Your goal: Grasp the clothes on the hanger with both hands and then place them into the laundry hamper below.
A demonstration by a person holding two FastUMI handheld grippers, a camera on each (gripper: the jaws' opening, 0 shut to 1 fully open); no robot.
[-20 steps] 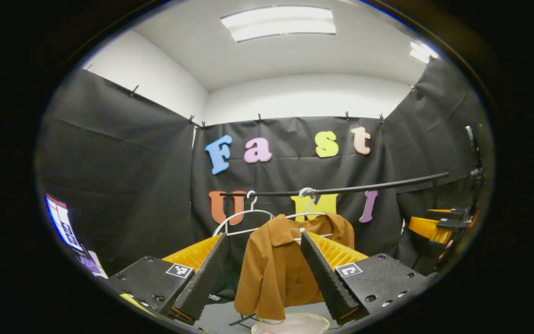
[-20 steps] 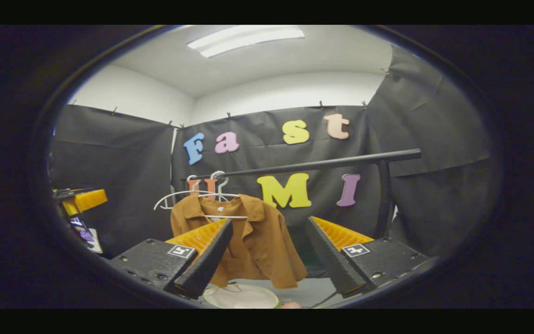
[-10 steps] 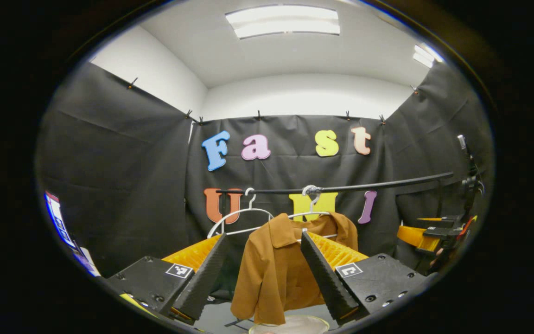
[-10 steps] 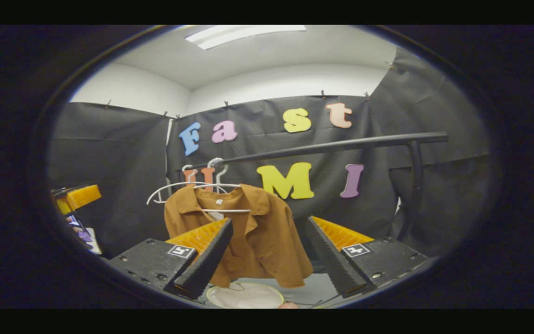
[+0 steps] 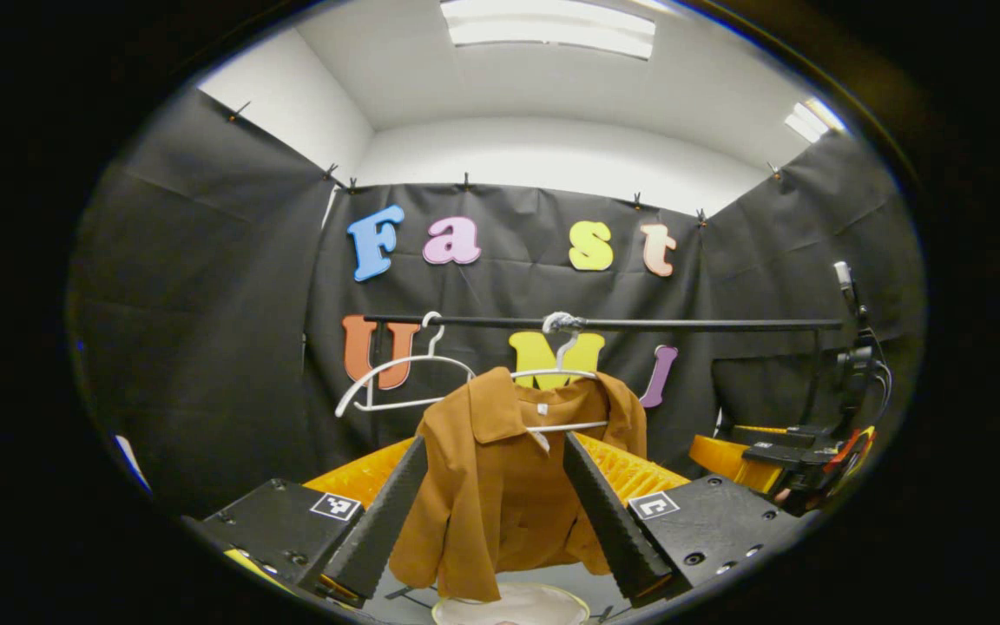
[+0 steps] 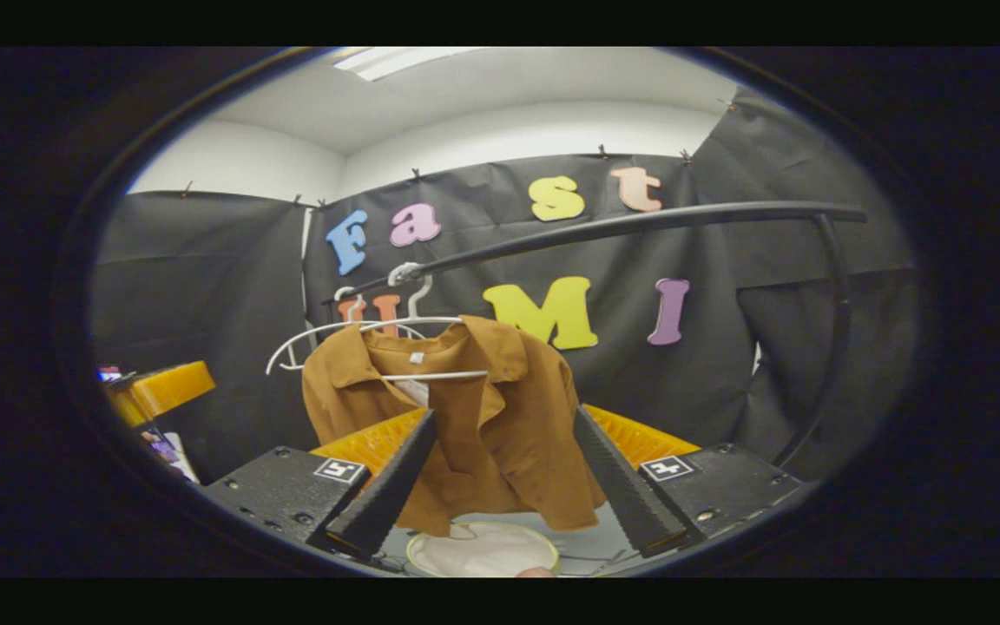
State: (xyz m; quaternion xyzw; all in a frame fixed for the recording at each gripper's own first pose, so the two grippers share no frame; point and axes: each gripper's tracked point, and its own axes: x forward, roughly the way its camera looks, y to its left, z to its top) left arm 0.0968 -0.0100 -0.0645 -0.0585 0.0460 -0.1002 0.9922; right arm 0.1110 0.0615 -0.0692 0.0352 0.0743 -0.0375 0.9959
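On my left, my left gripper [image 5: 493, 503] has its fingers spread wide, nothing between them. Ahead hangs the brown shirt [image 5: 509, 486] on a white hanger [image 5: 556, 378] from the black rail [image 5: 639, 325], with an empty hanger [image 5: 400, 378] left of it. Below sits the laundry hamper [image 5: 513, 605]. To the right, my right gripper [image 6: 504, 482] is likewise spread, short of the shirt.
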